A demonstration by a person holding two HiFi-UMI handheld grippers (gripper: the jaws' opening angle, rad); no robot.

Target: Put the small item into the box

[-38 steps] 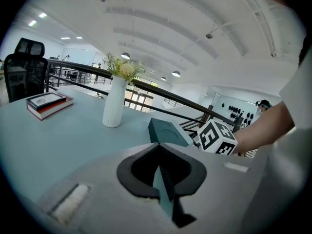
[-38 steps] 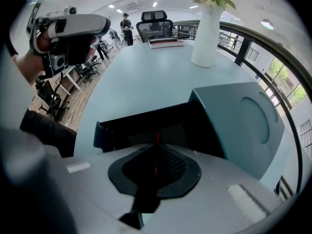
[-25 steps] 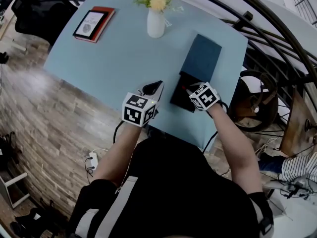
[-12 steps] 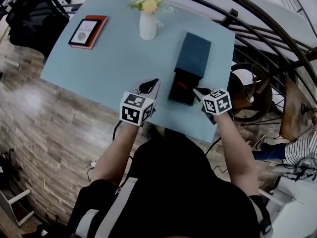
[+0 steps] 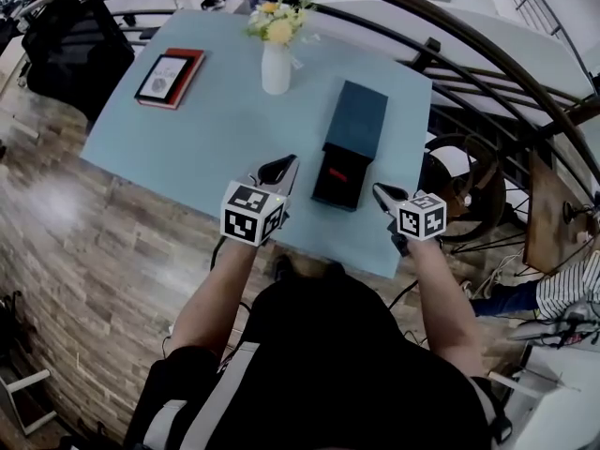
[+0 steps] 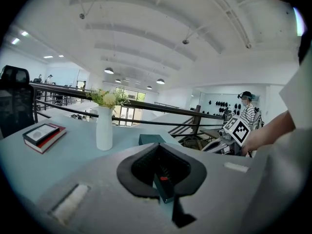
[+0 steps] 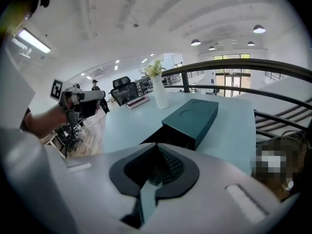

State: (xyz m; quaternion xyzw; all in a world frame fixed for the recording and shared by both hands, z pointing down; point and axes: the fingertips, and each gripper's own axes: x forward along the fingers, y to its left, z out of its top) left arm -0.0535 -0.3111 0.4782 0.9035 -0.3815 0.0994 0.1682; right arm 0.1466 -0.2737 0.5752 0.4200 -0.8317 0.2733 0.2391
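Observation:
A dark box lies on the light blue table (image 5: 216, 129). Its teal lid (image 5: 356, 118) is slid back and its black tray (image 5: 336, 187) is pulled out toward me. Inside the tray lies a small red item (image 5: 340, 169). My left gripper (image 5: 282, 167) hovers just left of the tray, shut and empty. Right of the tray, at the table's near edge, my right gripper (image 5: 383, 195) is also shut and holds nothing. The left gripper view shows the red item (image 6: 165, 178) in the tray just past the left gripper (image 6: 163, 182). In the right gripper view the lid (image 7: 192, 117) lies ahead of the right gripper (image 7: 152, 179).
A white vase of flowers (image 5: 276, 62) stands at the table's far side, with a red-edged book (image 5: 170, 75) at the far left. A dark curved railing (image 5: 487, 59) runs close behind and right of the table. A black chair (image 5: 75, 45) stands at the left on the wooden floor.
My right gripper has pulled back from over the tray to the right and toward me. The red item stays in the tray. The left gripper has barely moved.

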